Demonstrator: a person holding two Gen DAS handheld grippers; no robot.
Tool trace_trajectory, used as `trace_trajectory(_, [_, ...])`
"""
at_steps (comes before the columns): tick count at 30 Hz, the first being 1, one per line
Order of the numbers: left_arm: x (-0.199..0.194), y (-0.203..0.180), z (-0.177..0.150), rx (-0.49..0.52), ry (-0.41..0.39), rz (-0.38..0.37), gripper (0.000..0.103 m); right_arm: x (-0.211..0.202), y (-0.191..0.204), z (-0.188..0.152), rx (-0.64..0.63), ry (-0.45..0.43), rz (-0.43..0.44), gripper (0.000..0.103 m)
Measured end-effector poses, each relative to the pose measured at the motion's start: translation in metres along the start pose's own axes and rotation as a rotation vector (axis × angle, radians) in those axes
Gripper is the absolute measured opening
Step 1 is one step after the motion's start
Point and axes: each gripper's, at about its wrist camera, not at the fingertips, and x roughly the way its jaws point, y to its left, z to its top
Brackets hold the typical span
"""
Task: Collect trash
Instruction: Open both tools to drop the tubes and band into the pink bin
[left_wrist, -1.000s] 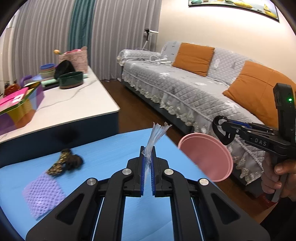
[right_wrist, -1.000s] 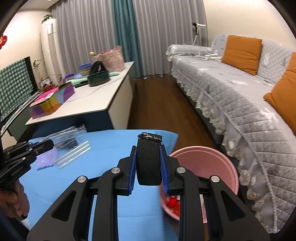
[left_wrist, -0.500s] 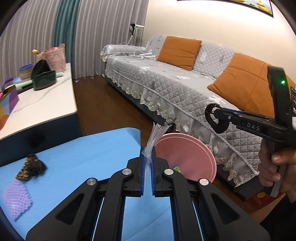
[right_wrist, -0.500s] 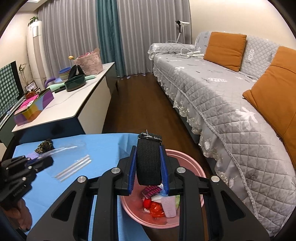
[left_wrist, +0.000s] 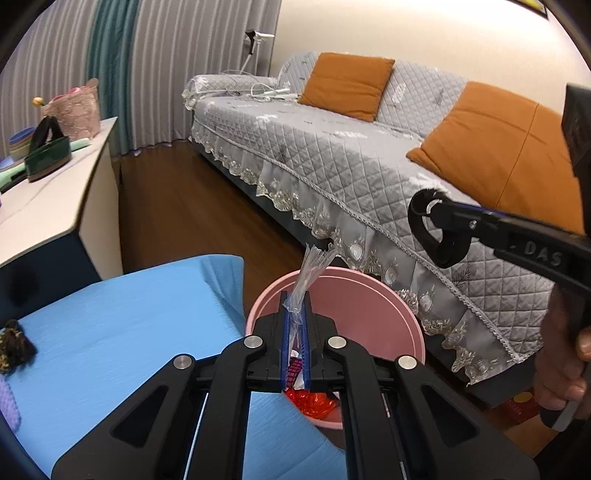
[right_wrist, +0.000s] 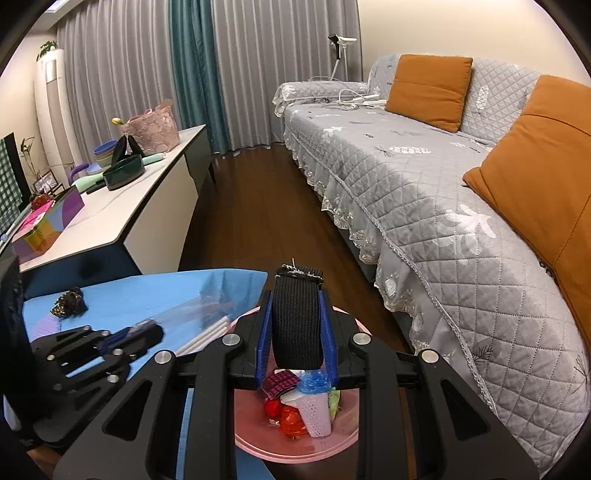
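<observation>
My left gripper (left_wrist: 294, 317) is shut on a clear plastic bag (left_wrist: 312, 269) and holds it over the pink bin (left_wrist: 388, 306). My right gripper (right_wrist: 296, 317) is shut on a black elastic strap (right_wrist: 296, 317), above the pink bin (right_wrist: 343, 443). The bin holds red wrappers, a white mesh sleeve and other trash. In the right wrist view the left gripper (right_wrist: 147, 330) shows at the lower left with the clear bag (right_wrist: 199, 310) hanging toward the bin. In the left wrist view the right gripper (left_wrist: 434, 236) shows at right with the strap looped in it.
The blue table (left_wrist: 122, 332) carries a dark crumpled scrap (left_wrist: 14, 349) and a purple mesh piece (left_wrist: 5, 402) at its left. A grey sofa (right_wrist: 424, 177) with orange cushions runs along the right. A white sideboard (right_wrist: 122, 210) with bowls and a basket stands at left.
Both grippers have moved right, off the blue table and over the pink bin, carrying the clear bag and the black strap. The bin's contents have come into view beneath them.
</observation>
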Motion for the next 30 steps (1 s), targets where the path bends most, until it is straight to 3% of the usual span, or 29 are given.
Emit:
trace_trajectory(8, [0.025, -0.005, 0.003, 0.012, 0.041, -0.004, 0.006, 0.015, -0.011, -0.004, 0.025, 0.035, -0.007, 0.027])
trace_trajectory(10, [0.034, -0.005, 0.002, 0.013, 0.069, -0.012, 0.013, 0.017, -0.011, -0.004, 0.025, 0.041, -0.019, 0.047])
trace_trajectory(11, [0.038, -0.004, 0.002, 0.015, 0.087, -0.015, 0.032, 0.017, -0.011, -0.004, 0.025, 0.042, -0.030, 0.068])
trace_trajectory(12, [0.041, -0.003, 0.001, 0.017, 0.101, -0.011, 0.048, 0.017, -0.011, -0.004, 0.028, 0.035, -0.041, 0.075])
trace_trajectory(22, [0.013, 0.019, -0.010, -0.021, 0.065, 0.002, 0.053, 0.015, -0.010, 0.000, 0.061, 0.013, -0.025, 0.078])
trace_trajectory(27, [-0.038, 0.042, -0.021, -0.042, -0.039, 0.055, 0.067, 0.006, 0.007, 0.000, 0.077, -0.072, 0.003, 0.078])
trace_trajectory(30, [-0.070, 0.061, -0.027, -0.059, -0.073, 0.090, 0.067, 0.000, 0.028, 0.001, 0.052, -0.112, 0.008, 0.078])
